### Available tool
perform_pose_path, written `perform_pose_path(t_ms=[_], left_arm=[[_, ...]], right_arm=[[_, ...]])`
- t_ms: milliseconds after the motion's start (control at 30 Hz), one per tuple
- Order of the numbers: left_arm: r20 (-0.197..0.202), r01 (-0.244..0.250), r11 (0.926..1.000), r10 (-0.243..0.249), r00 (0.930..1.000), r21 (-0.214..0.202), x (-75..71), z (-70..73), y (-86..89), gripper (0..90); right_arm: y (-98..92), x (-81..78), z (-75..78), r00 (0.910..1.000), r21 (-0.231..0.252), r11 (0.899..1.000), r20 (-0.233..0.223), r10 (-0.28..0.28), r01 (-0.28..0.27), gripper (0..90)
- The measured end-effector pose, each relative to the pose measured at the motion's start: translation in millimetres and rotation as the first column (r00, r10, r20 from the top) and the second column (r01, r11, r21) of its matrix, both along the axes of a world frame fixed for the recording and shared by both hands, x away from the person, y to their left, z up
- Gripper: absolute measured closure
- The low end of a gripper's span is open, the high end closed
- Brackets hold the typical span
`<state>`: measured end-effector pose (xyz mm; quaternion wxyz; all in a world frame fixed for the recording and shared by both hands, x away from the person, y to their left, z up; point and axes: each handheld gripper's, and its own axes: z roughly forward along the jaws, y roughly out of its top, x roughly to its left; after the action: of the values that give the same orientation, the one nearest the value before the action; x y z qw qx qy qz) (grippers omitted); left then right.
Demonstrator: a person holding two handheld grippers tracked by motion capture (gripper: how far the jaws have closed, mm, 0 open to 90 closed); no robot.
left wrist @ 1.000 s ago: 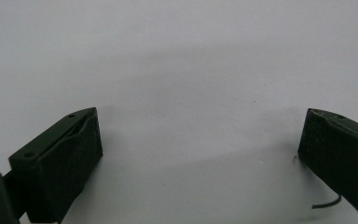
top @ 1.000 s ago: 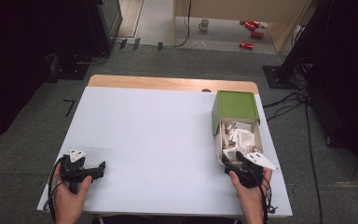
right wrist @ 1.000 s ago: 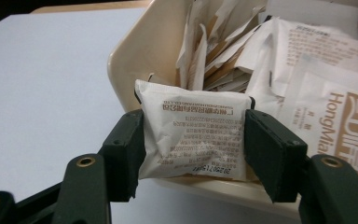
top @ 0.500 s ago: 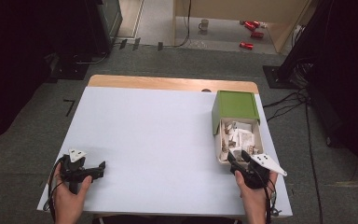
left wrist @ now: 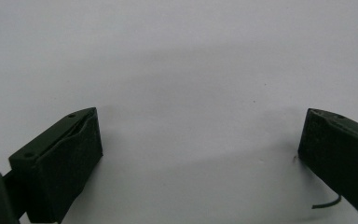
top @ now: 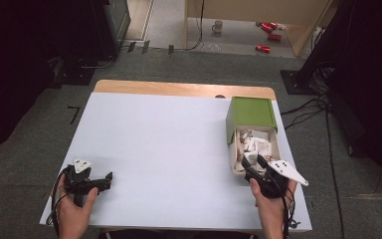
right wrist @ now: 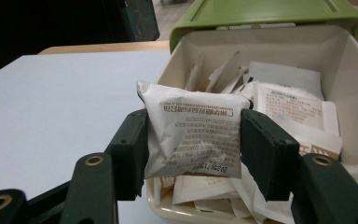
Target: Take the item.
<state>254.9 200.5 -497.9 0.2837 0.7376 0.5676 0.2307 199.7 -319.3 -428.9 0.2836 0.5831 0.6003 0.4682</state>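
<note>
The sachet (right wrist: pixel 193 135) was the thing in hand: a white printed packet standing upright between the right gripper's jaws, over the near end of the open box (top: pixel 233 162) at the table's right edge.

Going from the left: the left gripper (top: pixel 110 177) rested by the near-left corner of the table (top: pixel 164 144), its jaws spread wide with bare tabletop between them in the left gripper view, well apart from the box. Across the middle the table carried nothing. At the right, the right gripper (top: pixel 251 163) reached into the box's near end; its jaws had just been closing, and the pads pressed the packet's two side edges, so it held the sachet across its width with the packet's long axis roughly upright.

The box's green lid (top: pixel 251 112) stood open at the far end. Other packets (right wrist: pixel 289 112) lay loose behind and beneath the held one, touching it, so I judged a lift straight up and toward the person would free it best.
</note>
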Motion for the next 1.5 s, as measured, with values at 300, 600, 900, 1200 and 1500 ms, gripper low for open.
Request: perform_pose_path(t_ms=[300,600,900,1200,1500], left_arm=[[0.0,0.0,1.0,0.0,1.0,0.0,0.0,0.0,0.0,0.0],[0.0,0.0,1.0,0.0,1.0,0.0,0.0,0.0,0.0,0.0],[0.0,0.0,1.0,0.0,1.0,0.0,0.0,0.0,0.0,0.0],[0.0,0.0,1.0,0.0,1.0,0.0,0.0,0.0,0.0,0.0],[0.0,0.0,1.0,0.0,1.0,0.0,0.0,0.0,0.0,0.0]], right_arm=[[7.9,5.3,14.4,0.9997,-0.004,1.0,0.016,0.02,-0.02,44.8],[16.9,10.3,20.9,0.9992,-0.006,0.999,0.025,0.033,-0.032,44.6],[26.0,14.4,24.1,0.9985,-0.006,0.999,0.028,0.047,-0.047,44.4],[36.6,20.2,27.2,0.9969,-0.01,0.998,0.036,0.07,-0.069,44.1],[50.9,26.8,27.2,0.9949,-0.008,0.995,0.034,0.095,-0.095,43.9]])
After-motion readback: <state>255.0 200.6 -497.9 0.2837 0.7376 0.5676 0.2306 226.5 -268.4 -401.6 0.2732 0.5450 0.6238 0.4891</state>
